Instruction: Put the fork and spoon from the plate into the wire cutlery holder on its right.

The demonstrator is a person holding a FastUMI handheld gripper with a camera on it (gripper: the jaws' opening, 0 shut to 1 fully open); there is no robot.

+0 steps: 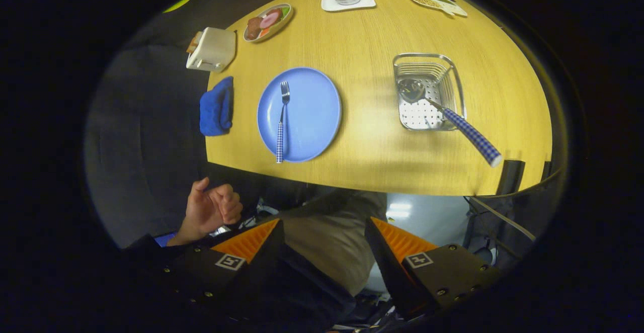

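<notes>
The tool (324, 232) hangs spread and empty above the desk's (372, 46) near edge, while the fork (282, 121) lies on the blue plate (312, 114) and the spoon (443, 114) rests in the wire cutlery holder (427, 61), its checked handle jutting over the rim toward that edge.

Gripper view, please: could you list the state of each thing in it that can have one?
Gripper: open, fingers apart, holding nothing, held back from the table's near edge.
Fork: lying on the plate, tines away from the fingers.
Plate: flat on the table, holds the fork alone.
Spoon: bowl down in the cutlery holder, handle leaning out over its rim.
Cutlery holder: upright, right of the plate.
Hand: loosely curled, empty.
</notes>
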